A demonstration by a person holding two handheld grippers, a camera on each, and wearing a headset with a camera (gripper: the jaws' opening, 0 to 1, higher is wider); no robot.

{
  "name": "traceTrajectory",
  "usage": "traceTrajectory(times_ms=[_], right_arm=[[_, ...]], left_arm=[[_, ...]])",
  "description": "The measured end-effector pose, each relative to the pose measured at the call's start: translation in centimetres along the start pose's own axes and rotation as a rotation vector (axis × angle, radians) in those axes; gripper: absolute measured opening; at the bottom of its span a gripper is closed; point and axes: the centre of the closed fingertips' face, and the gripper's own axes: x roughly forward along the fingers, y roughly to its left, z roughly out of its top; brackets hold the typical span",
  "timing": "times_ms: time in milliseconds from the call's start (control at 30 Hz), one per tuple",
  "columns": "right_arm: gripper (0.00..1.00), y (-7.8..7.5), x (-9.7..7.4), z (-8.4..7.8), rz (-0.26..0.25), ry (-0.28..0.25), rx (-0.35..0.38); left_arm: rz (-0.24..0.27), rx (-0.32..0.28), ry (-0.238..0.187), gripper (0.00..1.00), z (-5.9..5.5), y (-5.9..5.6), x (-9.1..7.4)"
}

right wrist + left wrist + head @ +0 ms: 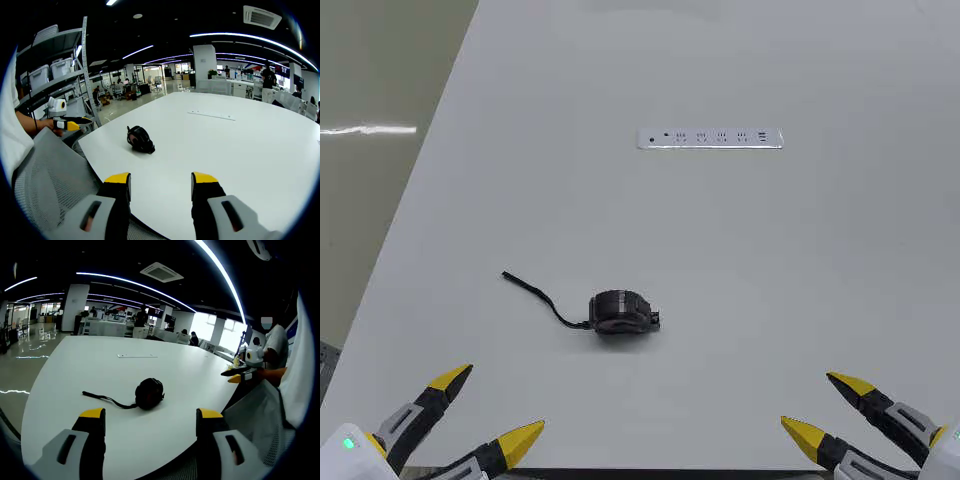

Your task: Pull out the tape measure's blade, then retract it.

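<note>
Tape measure alone on the white table (740,260), both grippers spread wide and holding nothing.

The table runs away from the near edge. The left gripper (490,408) and the right gripper (817,404) hang at that edge, well apart, one at each lower corner of the head view, their yellow-tipped jaws released and clear of the tabletop. A white power strip (710,138) lies flat farther back. The black tape measure (620,312) rests on its side between the grippers and somewhat ahead of them, touching neither, its blade drawn in. Its thin black strap (535,295) trails off to the left across the surface.
</note>
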Motion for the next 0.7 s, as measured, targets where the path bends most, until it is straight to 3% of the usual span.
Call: traceTrajectory(times_ms=[200, 533, 700], right_arm=[[0.49, 0.23, 0.26, -0.30, 0.004, 0.009, -0.011], [0.53, 0.09, -0.10, -0.93, 0.006, 0.026, -0.022], [0.54, 0.14, -0.24, -0.99, 0.011, 0.024, -0.026]], left_arm=[[0.011, -0.037, -0.024, 0.72, 0.15, 0.58, -0.25], [0.000, -0.020, -0.013, 0.73, -0.03, 0.56, -0.28], [-0.003, -0.017, -0.020, 0.74, 0.59, 0.71, -0.41]])
